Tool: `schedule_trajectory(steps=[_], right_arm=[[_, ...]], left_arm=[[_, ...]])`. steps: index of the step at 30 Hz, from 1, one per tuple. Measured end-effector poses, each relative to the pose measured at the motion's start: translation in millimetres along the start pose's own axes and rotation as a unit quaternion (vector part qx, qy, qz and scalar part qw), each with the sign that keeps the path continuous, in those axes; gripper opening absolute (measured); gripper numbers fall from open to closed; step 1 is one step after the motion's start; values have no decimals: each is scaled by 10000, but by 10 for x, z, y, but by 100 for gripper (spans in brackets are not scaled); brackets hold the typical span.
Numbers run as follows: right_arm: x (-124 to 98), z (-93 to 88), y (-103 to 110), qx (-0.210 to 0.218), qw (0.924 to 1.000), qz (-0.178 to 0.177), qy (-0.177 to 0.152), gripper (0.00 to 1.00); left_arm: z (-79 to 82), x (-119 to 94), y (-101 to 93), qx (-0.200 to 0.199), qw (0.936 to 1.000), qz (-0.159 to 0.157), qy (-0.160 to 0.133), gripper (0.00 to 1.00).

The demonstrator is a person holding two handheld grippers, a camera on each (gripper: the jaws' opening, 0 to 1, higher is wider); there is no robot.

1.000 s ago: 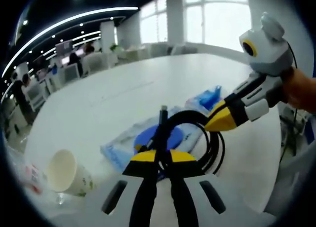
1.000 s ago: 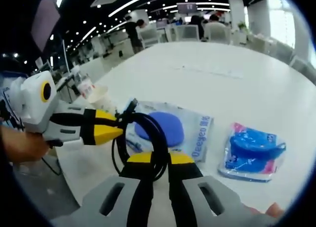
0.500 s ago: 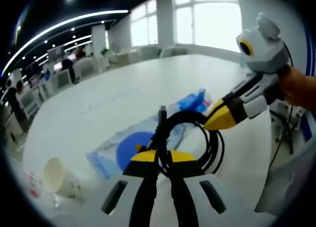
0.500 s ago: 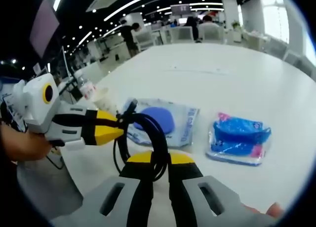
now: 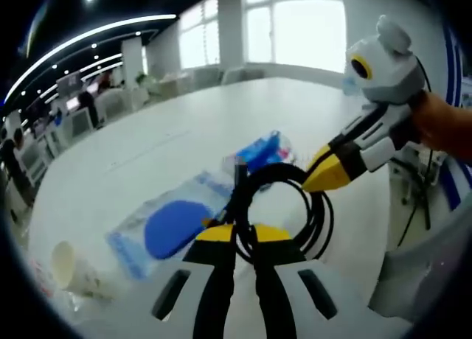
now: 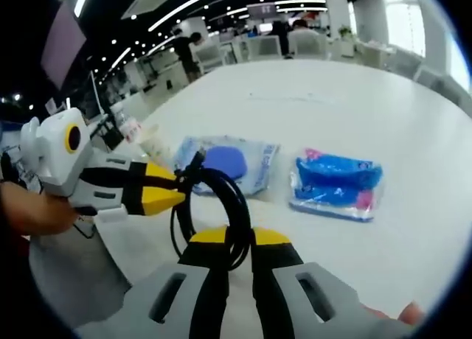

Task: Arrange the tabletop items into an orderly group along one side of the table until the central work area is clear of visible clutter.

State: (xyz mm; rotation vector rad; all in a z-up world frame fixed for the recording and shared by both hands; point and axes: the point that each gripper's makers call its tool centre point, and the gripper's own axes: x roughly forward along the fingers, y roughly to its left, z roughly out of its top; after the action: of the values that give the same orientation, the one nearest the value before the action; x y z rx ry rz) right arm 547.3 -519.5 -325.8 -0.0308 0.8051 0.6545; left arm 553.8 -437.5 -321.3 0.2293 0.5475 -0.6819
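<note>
Left gripper view: the left gripper [image 5: 242, 239] rises from 6 o'clock, its yellow-tipped jaws pressed together on a coiled black cable [image 5: 289, 206], whose loop stands just above the tips and spreads toward 3 o'clock. The right gripper [image 5: 322, 175] comes in from 2 o'clock, held by a person's hand [image 5: 442, 125]; its yellow tips pinch the same coil at its upper right edge. On the white table [image 5: 169, 125], a clear packet with a dark blue disc [image 5: 171, 225] lies at 9 o'clock of the coil. A smaller blue packet [image 5: 262, 149] lies beyond the coil toward 12 o'clock. A paper cup [image 5: 68, 268] lies on its side at 8 o'clock, near the table edge.

Right gripper view: the right gripper [image 6: 234, 245] rises from 6 o'clock, clamped shut on the cable [image 6: 221, 214]. The left gripper [image 6: 171, 195] enters from 9 o'clock, tips closed on the coil's left side. The disc packet [image 6: 225, 162] lies at 12 o'clock of the coil, the blue packet [image 6: 335, 184] toward 2 o'clock, apart from each other. The cup [image 6: 153, 141] lies at 10 o'clock, partly hidden.
</note>
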Motion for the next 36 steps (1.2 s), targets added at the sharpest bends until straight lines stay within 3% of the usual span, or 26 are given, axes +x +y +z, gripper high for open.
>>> schedule_trajectory(steps=[19,36], right_arm=[[-160,-459,-256,507,9984,-156,208,10],[46,-563,-395,1081,9937,-143,258,9]], left_arm=[[-128,297,-429,455,9965,-502,497,5],[-211,557,-342,618,9930,-586,824,5]])
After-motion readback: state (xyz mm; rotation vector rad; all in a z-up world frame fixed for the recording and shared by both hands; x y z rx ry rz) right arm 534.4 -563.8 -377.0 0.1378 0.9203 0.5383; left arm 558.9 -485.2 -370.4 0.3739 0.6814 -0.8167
